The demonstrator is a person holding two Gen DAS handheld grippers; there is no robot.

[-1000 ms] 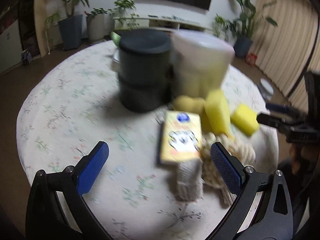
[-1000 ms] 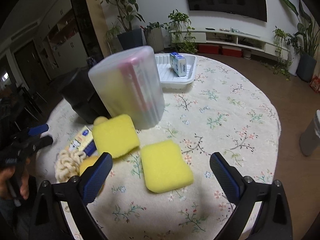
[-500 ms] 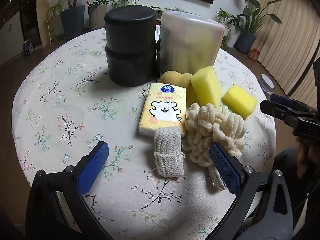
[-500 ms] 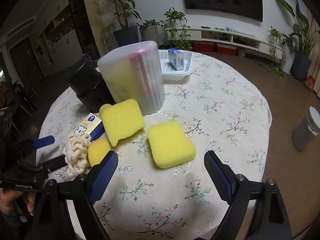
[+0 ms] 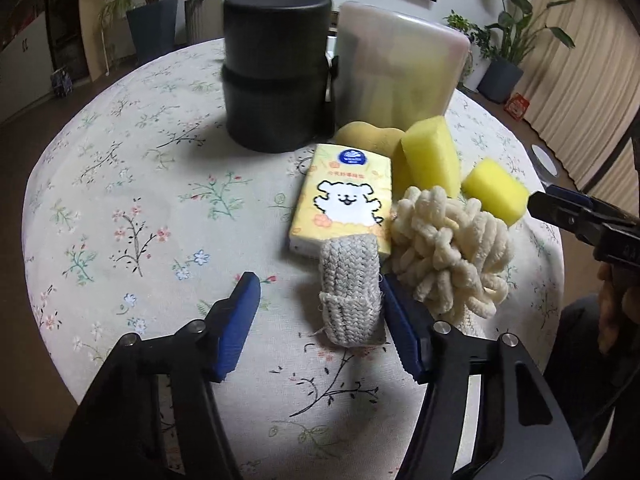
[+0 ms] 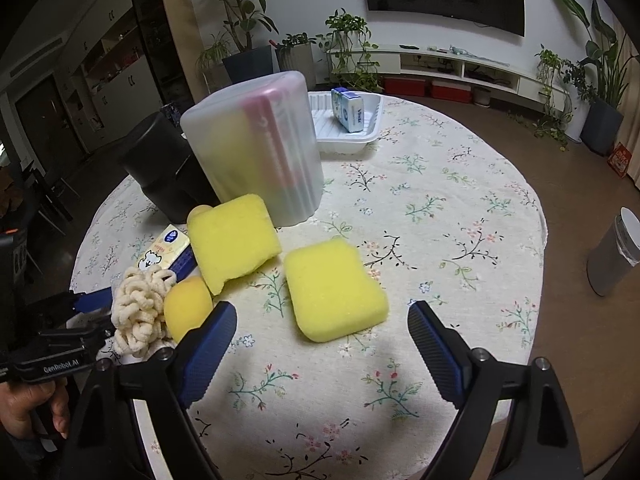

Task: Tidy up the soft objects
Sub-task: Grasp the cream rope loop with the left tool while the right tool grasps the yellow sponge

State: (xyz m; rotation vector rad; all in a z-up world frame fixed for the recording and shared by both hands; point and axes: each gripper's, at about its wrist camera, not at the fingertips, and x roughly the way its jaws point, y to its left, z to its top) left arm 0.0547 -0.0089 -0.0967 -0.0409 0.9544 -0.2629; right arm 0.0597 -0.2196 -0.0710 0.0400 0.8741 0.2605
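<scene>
Floral cotton cloth covers the round worktop (image 6: 460, 200); its near rim curves just under both claws. I see wide bare cloth on the left side in the left wrist view and on the right half in the right wrist view.

Soft things crowd one patch by the near edge. A grey knitted roll (image 5: 350, 292) lies with its far end against a yellow tissue pack (image 5: 344, 204) printed with a white dog. Touching the roll's right side sits a cream chunky-yarn bundle (image 5: 448, 252), loopy and lumpy. Beyond: a rounded orange-yellow sponge (image 6: 187, 308), a yellow sponge block (image 6: 232, 238) propped up on edge, and a second yellow sponge block (image 6: 334, 290) lying flat and apart.

Containers behind them: a black lidded cylinder (image 5: 278, 68), contents hidden, and beside it a frosted plastic canister (image 6: 256, 148) with something yellow and pink showing dimly through the wall. Farther off, a white ribbed tray (image 6: 370, 120) holds a blue-and-white tissue pack (image 6: 350, 110).

My left claw (image 5: 320, 320) is closing at about half spread, the knitted roll between its blue pads; the right pad looks to touch the roll, the left pad stands clear. My right claw (image 6: 320, 344) is spread wide, nothing gripped, the flat sponge block just beyond its tips.
</scene>
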